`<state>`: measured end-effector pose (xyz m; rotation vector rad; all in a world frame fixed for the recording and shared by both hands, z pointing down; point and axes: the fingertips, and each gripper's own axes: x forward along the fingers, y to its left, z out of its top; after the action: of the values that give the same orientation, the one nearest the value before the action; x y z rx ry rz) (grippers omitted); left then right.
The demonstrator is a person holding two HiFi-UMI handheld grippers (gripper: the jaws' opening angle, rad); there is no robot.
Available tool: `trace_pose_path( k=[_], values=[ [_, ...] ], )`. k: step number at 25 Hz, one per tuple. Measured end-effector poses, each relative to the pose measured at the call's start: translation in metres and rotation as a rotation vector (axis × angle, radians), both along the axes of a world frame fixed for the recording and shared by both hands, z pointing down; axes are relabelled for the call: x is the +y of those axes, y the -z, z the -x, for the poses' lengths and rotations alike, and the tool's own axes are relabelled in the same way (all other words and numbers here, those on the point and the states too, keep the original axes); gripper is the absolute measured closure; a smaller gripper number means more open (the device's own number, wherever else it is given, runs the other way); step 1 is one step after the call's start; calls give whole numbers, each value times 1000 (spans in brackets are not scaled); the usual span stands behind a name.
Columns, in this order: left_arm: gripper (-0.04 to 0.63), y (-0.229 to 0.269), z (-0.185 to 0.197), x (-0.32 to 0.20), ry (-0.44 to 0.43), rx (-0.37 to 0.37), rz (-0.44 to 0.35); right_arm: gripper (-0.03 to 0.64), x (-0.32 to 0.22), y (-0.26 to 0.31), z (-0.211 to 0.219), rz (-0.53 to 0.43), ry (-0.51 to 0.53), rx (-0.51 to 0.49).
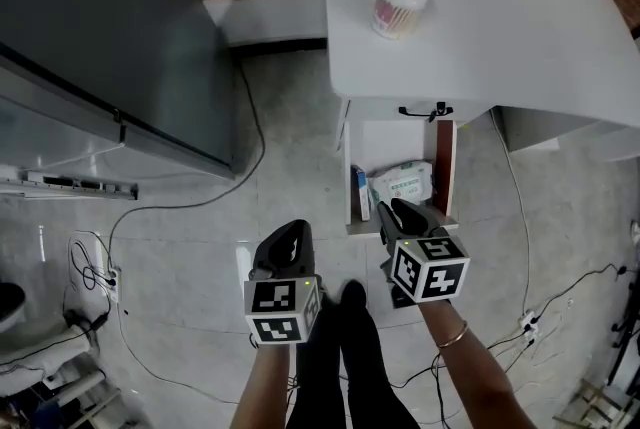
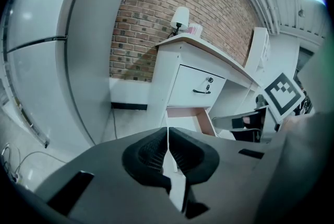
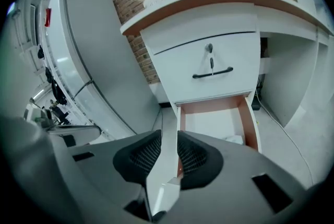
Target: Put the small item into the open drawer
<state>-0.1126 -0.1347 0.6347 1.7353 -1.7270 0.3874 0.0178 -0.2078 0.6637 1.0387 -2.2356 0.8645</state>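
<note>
The white desk (image 1: pixel 480 27) has its lower drawer (image 1: pixel 449 179) pulled open over the floor. Inside lie a white-and-green tissue pack (image 1: pixel 405 182) and a small blue-and-white box (image 1: pixel 360 192). My right gripper (image 1: pixel 395 209) hovers at the drawer's front edge. Its jaws stand a narrow gap apart with nothing between them (image 3: pixel 169 152), and the open drawer (image 3: pixel 216 124) lies ahead. My left gripper (image 1: pixel 290 235) hangs over the floor left of the drawer, its jaws together and empty (image 2: pixel 168 152). A tub of cotton swabs (image 1: pixel 400 5) stands on the desktop.
The upper drawer (image 3: pixel 209 69) with its black handle is closed. A large grey cabinet (image 1: pixel 100 47) fills the left. Cables and a power strip (image 1: pixel 112 282) lie on the floor. The person's legs (image 1: pixel 345 347) are between the grippers.
</note>
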Motion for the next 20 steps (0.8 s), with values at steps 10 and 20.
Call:
trace_pose_path(
  k=[10,20],
  values=[
    [568,54,-21,21,-54,-23,-34,525,38,99,-34,-93,-52,-91],
    [568,150,-44,40,-125,-49,-90,555,81,213,-80,-150,-153,-151]
  ],
)
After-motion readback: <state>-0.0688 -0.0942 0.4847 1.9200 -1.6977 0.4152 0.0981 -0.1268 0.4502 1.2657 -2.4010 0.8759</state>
